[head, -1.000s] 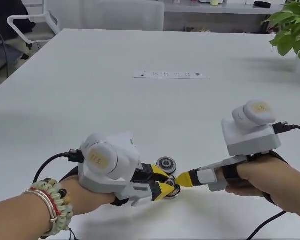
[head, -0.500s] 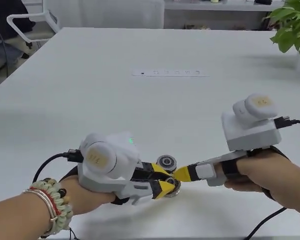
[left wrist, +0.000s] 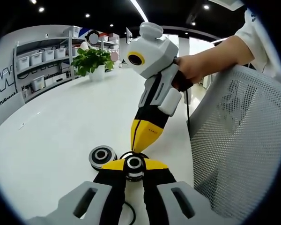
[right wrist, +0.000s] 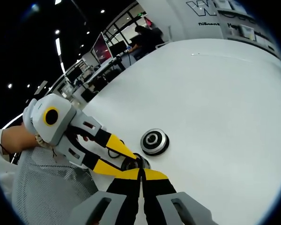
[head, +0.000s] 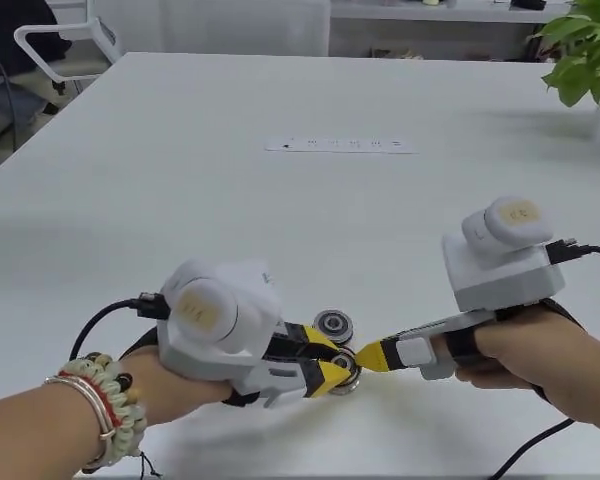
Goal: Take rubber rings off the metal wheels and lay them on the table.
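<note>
Closest to me, the left tongs [head: 330, 360] are clamped narrow on one metal wheel [left wrist: 134, 166], holding it low over the white surface [head: 280, 220], at the near edge. I can't tell if it's resting on it. The right tongs [right wrist: 141, 174] come in from the other side with the yellow tips pressed flat together, nose right at the wheel's rim. Can't tell if there's any rubber pinched between them or if they're just poking at it.

That's where I think it goes sideways. The rubber ring [left wrist: 127, 156], which I take to be the dark outer band, looks thin and snug. If those tips haven't caught it, a pull would just slide off. If they have caught it and the pull is hard, the ring could snap free and fly, or the wheel could twist out of the left grip, since it's only held by two small tips on a round, smooth part.

Just beyond, the second wheel [head: 332, 325] sits flat and very near the action. A slip or jerk could easily knock it rolling, and there's loads of open top for it to run across.

Further out there's a socket strip [head: 340, 146] set in the middle and a plant [head: 585, 50] at the far corner, both well clear.
</note>
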A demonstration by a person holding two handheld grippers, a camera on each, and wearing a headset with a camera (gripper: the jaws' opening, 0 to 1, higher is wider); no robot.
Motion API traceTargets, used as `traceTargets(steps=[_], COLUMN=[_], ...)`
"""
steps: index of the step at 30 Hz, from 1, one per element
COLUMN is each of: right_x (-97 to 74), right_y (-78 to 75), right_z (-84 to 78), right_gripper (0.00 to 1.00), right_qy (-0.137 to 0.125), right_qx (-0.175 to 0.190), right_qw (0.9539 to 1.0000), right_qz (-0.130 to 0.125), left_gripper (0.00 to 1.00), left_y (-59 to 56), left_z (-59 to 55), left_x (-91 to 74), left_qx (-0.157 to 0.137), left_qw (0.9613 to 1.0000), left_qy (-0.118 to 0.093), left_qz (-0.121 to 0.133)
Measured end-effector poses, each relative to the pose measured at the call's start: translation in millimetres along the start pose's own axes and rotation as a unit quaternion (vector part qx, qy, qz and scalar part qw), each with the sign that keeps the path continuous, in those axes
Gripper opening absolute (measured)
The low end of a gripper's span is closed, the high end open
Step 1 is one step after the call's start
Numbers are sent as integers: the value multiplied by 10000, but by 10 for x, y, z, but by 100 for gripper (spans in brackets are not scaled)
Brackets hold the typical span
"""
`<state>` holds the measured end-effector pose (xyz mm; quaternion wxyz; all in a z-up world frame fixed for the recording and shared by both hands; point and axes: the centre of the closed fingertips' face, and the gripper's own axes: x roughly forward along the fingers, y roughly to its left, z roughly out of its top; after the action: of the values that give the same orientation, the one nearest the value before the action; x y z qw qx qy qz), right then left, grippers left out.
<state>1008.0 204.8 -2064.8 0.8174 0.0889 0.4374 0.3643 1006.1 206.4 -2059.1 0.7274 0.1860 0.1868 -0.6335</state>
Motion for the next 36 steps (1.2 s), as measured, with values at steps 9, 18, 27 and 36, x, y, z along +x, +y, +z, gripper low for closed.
traceTargets(steps=[9,18,27,36], right_x=[-8,-30,-61,-55], right_y=[-5,-21,-16,-21], right_z=[10,31,74,105], right_gripper=[0,0,0,0], right_qy=[-17,-55,-102,-118], right_qx=[-51,-50,-73,-112], right_qw=[10000,10000,9999,9999], right_qz=[2,-10,-21,22], left_gripper=[16,37,56,69], left_y=[2,-41,-169,-130], left_z=[40,256,415,558], left_x=[-19,-55,-251,-597], left_qx=[56,-141,69,93], left_qw=[9999,9999,9993,9994], left_qy=[132,-49,-5,-34], left_qz=[-8,-58,-354,-326])
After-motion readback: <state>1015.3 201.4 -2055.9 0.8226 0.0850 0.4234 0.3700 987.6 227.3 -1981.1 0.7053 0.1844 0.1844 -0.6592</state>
